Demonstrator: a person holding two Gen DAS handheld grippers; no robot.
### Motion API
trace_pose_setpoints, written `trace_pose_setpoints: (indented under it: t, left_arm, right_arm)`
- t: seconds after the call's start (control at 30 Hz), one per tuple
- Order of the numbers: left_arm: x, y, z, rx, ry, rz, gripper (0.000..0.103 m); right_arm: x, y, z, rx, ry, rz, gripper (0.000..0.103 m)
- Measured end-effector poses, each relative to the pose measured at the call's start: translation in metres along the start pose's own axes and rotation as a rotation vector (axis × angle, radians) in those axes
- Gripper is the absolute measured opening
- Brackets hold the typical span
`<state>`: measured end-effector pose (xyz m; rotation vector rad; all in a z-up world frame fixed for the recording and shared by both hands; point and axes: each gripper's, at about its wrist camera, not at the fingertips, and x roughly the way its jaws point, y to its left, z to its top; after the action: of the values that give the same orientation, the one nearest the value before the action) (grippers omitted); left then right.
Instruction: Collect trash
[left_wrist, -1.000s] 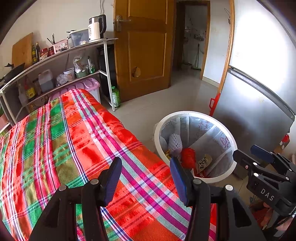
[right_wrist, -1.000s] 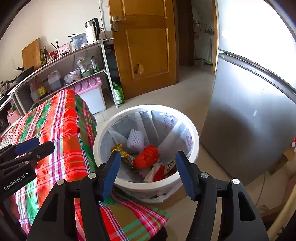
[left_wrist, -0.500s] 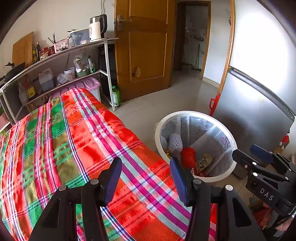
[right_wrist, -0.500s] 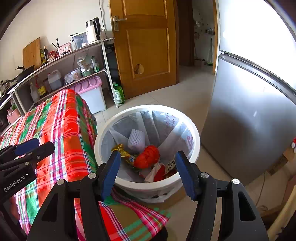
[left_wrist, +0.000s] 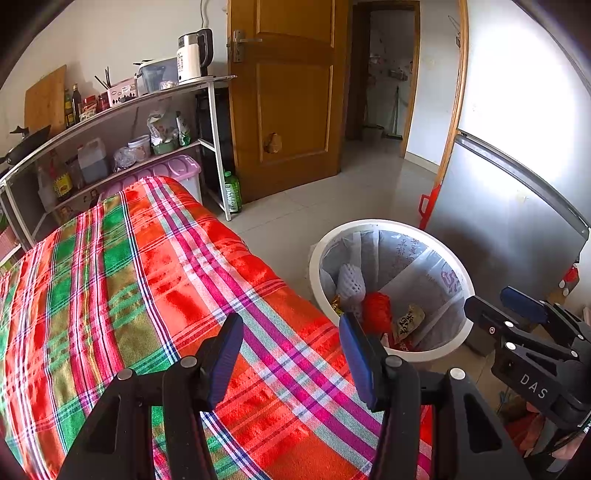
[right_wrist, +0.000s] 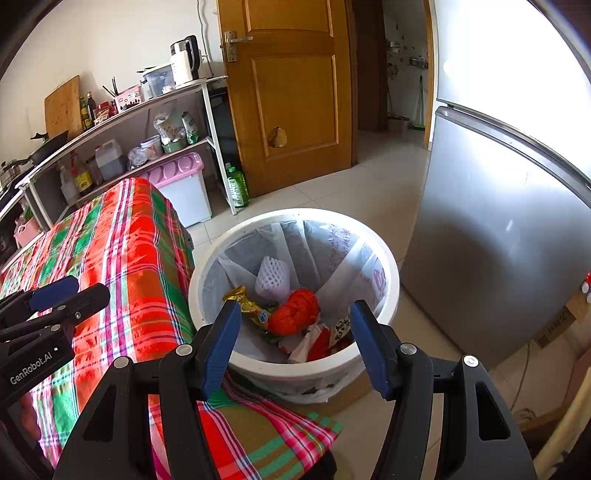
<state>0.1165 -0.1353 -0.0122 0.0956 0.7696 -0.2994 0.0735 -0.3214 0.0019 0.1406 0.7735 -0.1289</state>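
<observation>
Left gripper (left_wrist: 291, 354) jaws apart, empty, over plaid tablecloth (left_wrist: 147, 277). Right gripper (right_wrist: 295, 347) jaws apart, empty; ahead, below: lined trash bin (right_wrist: 384, 266) holding foam fruit net (right_wrist: 272, 275), red mesh ball (right_wrist: 295, 312), gold wrapper (right_wrist: 247, 304). Likely light, crushable, crinkly; pinch midbody.

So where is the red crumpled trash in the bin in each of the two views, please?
Left wrist view: the red crumpled trash lies low in the white bin, right of centre, just above the right blue finger.
Right wrist view: it sits near the picture's centre, between the two fingers, beside the white foam net.
Shared landmark: the wooden door.
</observation>
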Motion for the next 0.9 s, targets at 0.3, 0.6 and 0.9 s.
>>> trace_pose_setpoints:
  t: [0.3, 0.6, 0.9]
  left_arm:
    - [0.0009, -0.0003, -0.0004, 0.001, 0.001, 0.001, 0.054]
    - [0.0014, -0.0005, -0.0015, 0.004, 0.002, 0.001, 0.054]
    - [0.0011, -0.0007, -0.0017, 0.006, 0.0, 0.001, 0.054]
  right_arm:
    - [-0.0009, 0.0, -0.0003, -0.001, -0.001, -0.01, 0.062]
    - [-0.0001, -0.0005, 0.0002, 0.002, 0.001, -0.01, 0.062]
    - [-0.0001, -0.0005, 0.0001, 0.001, 0.001, -0.01, 0.062]
